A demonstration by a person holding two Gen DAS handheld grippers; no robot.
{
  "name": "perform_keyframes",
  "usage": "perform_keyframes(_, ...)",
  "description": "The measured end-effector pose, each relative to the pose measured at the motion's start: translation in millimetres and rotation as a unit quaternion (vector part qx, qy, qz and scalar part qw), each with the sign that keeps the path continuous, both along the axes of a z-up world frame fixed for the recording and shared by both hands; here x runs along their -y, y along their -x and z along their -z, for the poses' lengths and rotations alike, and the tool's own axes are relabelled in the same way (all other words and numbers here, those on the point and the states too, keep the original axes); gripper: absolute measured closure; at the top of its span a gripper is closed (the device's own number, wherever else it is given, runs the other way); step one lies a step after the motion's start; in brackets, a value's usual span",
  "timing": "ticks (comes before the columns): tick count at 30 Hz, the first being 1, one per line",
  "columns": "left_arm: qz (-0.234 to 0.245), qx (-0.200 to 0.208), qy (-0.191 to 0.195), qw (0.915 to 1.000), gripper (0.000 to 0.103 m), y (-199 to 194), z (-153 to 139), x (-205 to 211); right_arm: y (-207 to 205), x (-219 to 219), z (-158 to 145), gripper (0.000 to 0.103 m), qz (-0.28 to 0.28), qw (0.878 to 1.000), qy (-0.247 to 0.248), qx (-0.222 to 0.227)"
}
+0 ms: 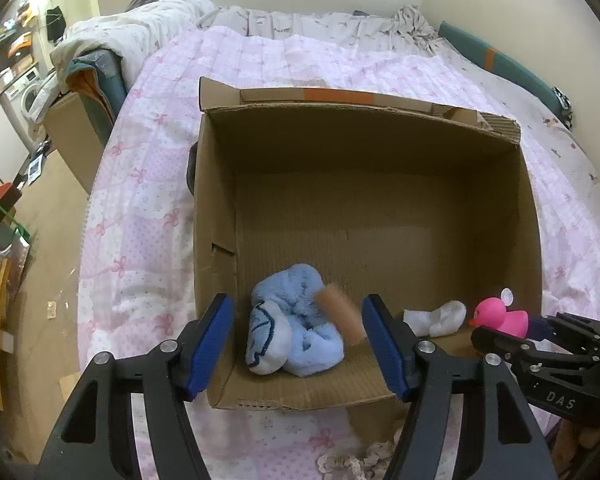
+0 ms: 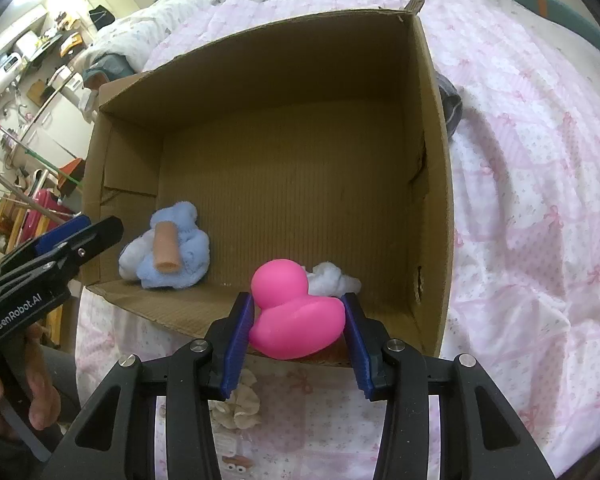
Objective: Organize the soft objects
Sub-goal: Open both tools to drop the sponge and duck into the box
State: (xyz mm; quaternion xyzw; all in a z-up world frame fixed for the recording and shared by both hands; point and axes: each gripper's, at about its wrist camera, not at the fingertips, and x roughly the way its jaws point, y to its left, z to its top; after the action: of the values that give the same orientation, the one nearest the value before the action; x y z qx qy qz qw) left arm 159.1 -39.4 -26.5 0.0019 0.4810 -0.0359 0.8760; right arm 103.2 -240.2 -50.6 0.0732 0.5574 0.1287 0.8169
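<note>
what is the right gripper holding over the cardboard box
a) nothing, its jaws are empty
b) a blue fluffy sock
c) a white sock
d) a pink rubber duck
d: in the right wrist view the right gripper has its blue pads pressed on both sides of the pink rubber duck at the near edge of the cardboard box, while the blue fluffy sock and the white sock lie on the box floor.

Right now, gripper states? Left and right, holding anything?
Left gripper: open, holding nothing; a tan cylinder sits on the blue plush in the box.
Right gripper: shut on the pink rubber duck.
</note>
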Motion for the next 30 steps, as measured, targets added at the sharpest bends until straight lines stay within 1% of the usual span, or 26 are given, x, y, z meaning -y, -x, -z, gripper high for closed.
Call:
perform_keyframes(4,-0.002,0.001,0.000,1.0000,0.039,0,0,-1,0,0,0,0.056,0.000,1.000,-0.001,-0.001)
perform_keyframes(9,-0.003,0.003,-0.009,1.0000,0.039,0,0,0,-1,1,0,0.056,0.004,1.000,-0.007,0.000)
perform_keyframes(10,-0.002,0.003,-0.010,0.9999,0.039,0,0,0,-1,2,-1,0.055,0.005,1.000,-0.010,0.001)
perform_keyframes(12,-0.002,0.004,-0.012,0.9999,0.039,0,0,0,0,6,-4,0.043,0.011,1.000,-0.017,0.007)
perform_keyframes(13,-0.002,0.005,-0.012,0.9999,0.039,0,0,0,0,8,-6,0.035,0.014,1.000,-0.019,0.012)
perform_keyframes(14,-0.002,0.005,-0.011,0.9999,0.039,0,0,0,0,9,-7,0.031,0.018,0.999,-0.021,0.017)
perform_keyframes(16,-0.002,0.005,-0.011,0.9999,0.039,0,0,0,0,11,-11,0.028,0.026,0.999,-0.021,0.026)
perform_keyframes(21,-0.001,0.006,-0.013,0.9999,0.039,0,0,0,-1,17,-13,0.027,0.038,0.999,-0.027,0.026)
perform_keyframes(30,-0.003,0.014,-0.019,0.9997,0.039,8,-4,-5,1,13,-14,0.027,0.032,0.999,-0.022,0.027)
